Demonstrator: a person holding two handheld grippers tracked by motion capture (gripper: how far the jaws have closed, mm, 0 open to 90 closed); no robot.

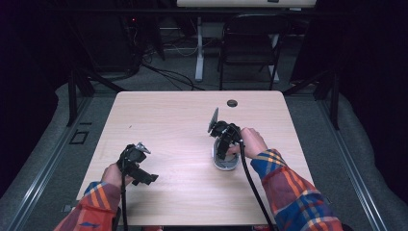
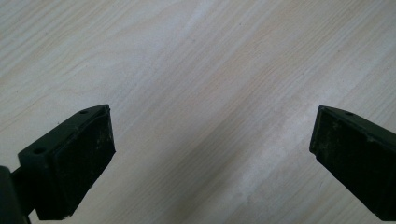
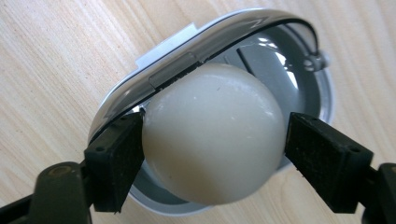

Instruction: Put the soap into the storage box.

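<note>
My right gripper [image 3: 212, 140] clasps the white ball [image 3: 212, 135] across its middle, over the grey dish [image 3: 322, 88] right of centre. Smooth, hard, slippery. Left gripper [image 2: 212, 140] wide open, empty.

pale wood-grain bench [image 1: 173, 120]; cream-white egg [image 3: 212, 133]; grey-and-white holder [image 3: 299, 60]; black tools; orange, blue and yellow plaid sleeves [image 1: 293, 192].

Your left tool [image 1: 144, 178] rests low near the tabletop's front left, its jaws spread wide apart and pointing down. Your right tool [image 1: 224, 153] reaches forward at centre-right, tilted downward, jaws pressed against both sides of a round white ball [image 3: 212, 135].
</note>
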